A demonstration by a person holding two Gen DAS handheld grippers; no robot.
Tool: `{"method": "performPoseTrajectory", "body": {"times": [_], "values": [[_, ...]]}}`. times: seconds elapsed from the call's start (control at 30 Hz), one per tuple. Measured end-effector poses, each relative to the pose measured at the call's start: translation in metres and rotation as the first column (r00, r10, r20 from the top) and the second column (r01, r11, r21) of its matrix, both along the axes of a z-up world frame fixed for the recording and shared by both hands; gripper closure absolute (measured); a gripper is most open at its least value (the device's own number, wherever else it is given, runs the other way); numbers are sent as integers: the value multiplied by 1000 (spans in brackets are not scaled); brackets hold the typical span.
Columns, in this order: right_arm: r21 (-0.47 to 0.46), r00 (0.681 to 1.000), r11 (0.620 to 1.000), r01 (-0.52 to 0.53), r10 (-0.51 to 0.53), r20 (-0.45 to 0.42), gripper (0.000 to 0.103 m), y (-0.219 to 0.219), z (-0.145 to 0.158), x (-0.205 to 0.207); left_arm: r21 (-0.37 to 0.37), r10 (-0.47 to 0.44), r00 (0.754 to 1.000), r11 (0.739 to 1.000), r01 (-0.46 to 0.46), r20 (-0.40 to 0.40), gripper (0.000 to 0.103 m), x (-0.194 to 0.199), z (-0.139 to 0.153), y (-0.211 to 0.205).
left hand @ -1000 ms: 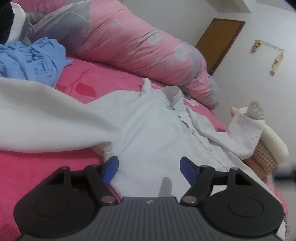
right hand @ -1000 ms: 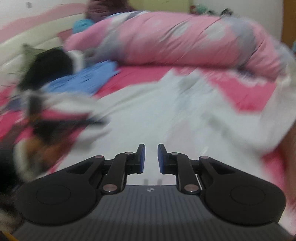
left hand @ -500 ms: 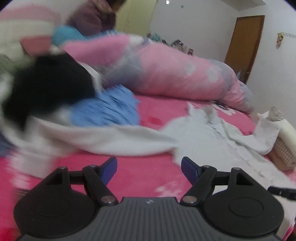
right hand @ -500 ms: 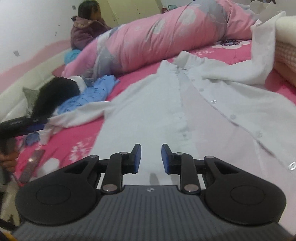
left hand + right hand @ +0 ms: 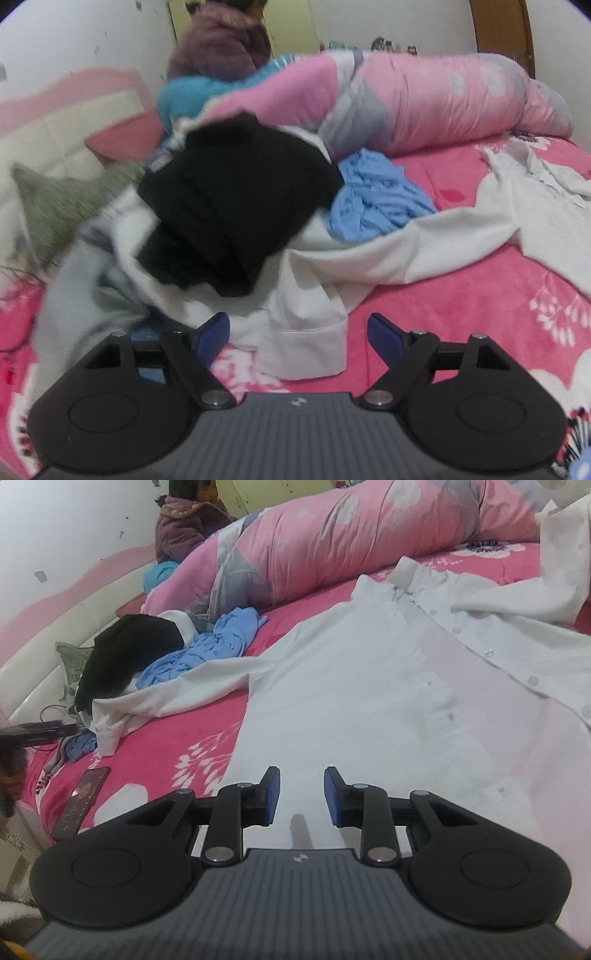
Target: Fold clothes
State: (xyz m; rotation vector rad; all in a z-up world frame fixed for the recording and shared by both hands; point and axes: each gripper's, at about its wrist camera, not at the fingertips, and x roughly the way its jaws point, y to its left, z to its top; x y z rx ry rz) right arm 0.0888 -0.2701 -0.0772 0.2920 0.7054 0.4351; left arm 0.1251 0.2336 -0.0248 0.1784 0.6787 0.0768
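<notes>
Now our wide-open, empty left gripper (image 5: 298, 332) faces the white cotton shirt's sleeve cuff (image 5: 306, 347) at twelve o'clock; sleeve runs toward two. Our right gripper (image 5: 301, 794), jaws just opening, empty, hovers over the shirt body (image 5: 369, 701).

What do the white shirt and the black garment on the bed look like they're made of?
White shirt: thin, smooth woven cloth, likely cotton or a blend; matte, with the pink bedcover showing faintly through and small pale buttons. Black garment: thicker and soft, apparently knit or fleece; dull and bulky, though blur leaves its texture uncertain.
</notes>
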Motion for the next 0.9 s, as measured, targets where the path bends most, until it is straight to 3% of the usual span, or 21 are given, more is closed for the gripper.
{"method": "performPoseTrajectory", "body": {"times": [0.13, 0.2, 0.27, 0.37, 0.5, 0.6, 0.63, 0.73, 0.83, 0.9], "values": [[-34, 1000, 999, 1, -1, -6, 77, 16, 4, -2, -19, -5, 1000, 1000, 4, -9, 29, 23, -22, 4], [-43, 1000, 999, 2, -2, -7, 76, 21, 5, -2, -12, 10, 999, 1000, -10, -43, 51, 37, -29, 8], [-52, 1000, 999, 3, -4, -8, 75, 26, 6, -2, -19, 41, 997, 999, -42, -70, 100, 45, -29, 16], [-72, 1000, 997, 2, -2, -10, 74, 31, 4, -3, -22, 79, 997, 997, -80, -26, 101, 41, -16, 28], [-113, 1000, 994, -8, 8, -8, 74, 35, 0, -3, 21, 43, 996, 999, -45, 84, 101, 18, 23, 27], [-125, 1000, 992, -6, 4, -9, 73, 33, -4, -3, 158, -32, 980, 987, 0, 197, 101, 2, 52, 8], [-121, 1000, 993, -3, 1, -10, 73, 32, -5, -3, 235, -65, 972, 972, 11, 225, 101, -1, 56, 0], [-108, 1000, 994, -1, -1, -15, 72, 27, -8, -5, 449, -154, 954, 893, 22, 259, 101, -4, 60, -24], [-109, 1000, 994, 3, -5, -16, 72, 23, -11, -8, 589, -214, 940, 808, 18, 264, 99, 4, 57, -39], [-103, 1000, 995, 11, -13, -18, 71, 20, -12, -9, 719, -273, 928, 695, 8, 253, 98, 7, 45, -46]]}}
